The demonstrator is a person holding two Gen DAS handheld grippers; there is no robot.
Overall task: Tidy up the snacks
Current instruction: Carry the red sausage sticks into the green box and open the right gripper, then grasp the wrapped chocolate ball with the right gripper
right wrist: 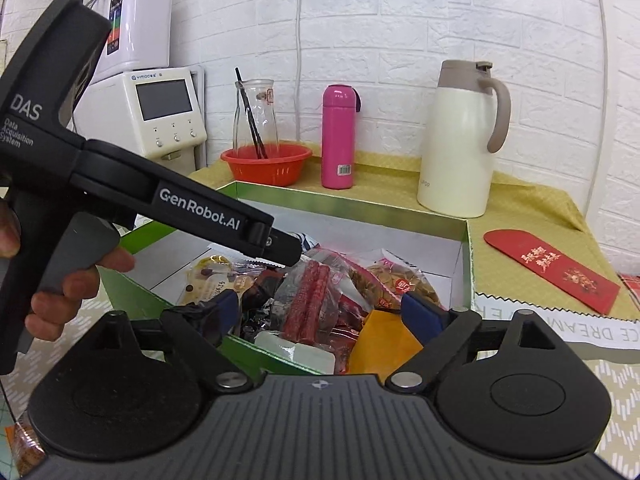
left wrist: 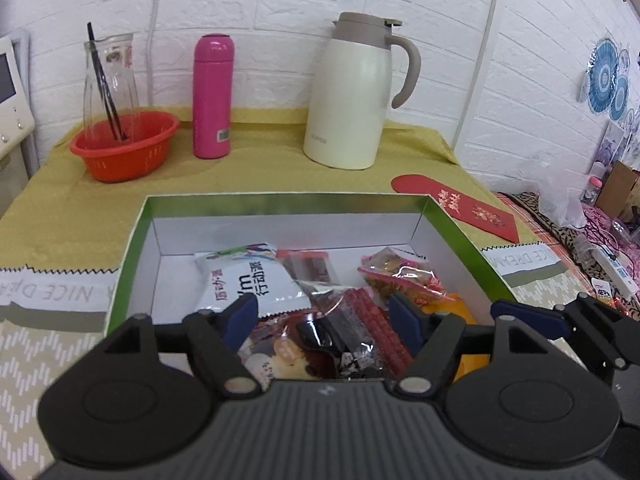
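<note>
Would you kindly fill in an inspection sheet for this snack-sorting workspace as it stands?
Surface: yellow-green tablecloth, wrinkled.
Job's things: green box open, snack packets piled inside.
Clutter: red basket holding glass carafe; pink flask; white jug; red envelope.
Grippers: left gripper and right gripper open over the box.
Cables: white cable on wall.
Surroundings: white brick wall; water dispenser.

The place looks like a lived-in home. A table under a yellow-green cloth (left wrist: 248, 176) stands against white brick-pattern wallpaper (left wrist: 280, 8) and carries a cream thermal jug (left wrist: 352, 96), a pink flask (left wrist: 212, 96) and a countertop water dispenser (right wrist: 164, 112). A red envelope (right wrist: 552, 268) lies nearby.
</note>
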